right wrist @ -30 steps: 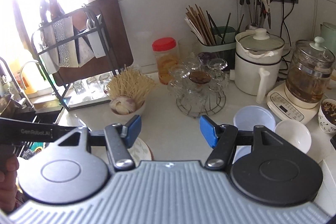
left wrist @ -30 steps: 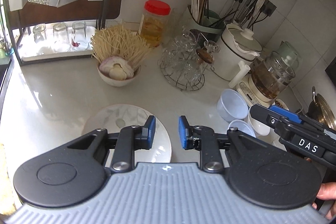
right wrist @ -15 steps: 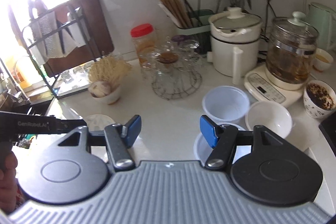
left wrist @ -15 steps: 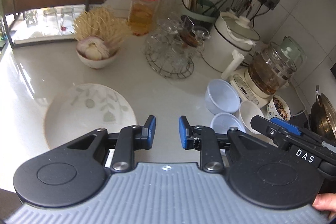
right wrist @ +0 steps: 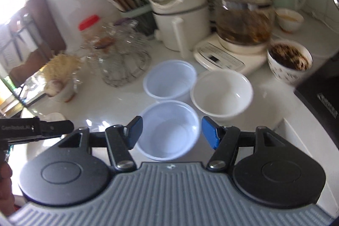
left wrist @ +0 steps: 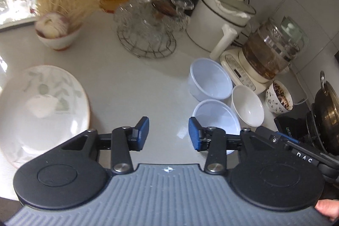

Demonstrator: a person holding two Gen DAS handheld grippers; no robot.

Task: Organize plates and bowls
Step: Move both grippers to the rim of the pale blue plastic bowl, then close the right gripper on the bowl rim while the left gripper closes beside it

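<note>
Jaws parted above round translucent plastic bowl (right wrist: 168, 130).

we see plate (left wrist: 40, 107) left on worktop (left wrist: 131, 86) | three bowls (left wrist: 216, 120) clustered right | kettle base (left wrist: 239, 71) behind them | glass rack (left wrist: 148, 31) behind centre

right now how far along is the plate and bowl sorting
Nothing looks stacked yet. The round leaf-patterned white plate, two translucent plastic bowls and the white ceramic bowl all sit apart on the counter. The right gripper is open over the nearer plastic bowl; the left gripper, just opening, holds nothing. All grouping remains.
</note>
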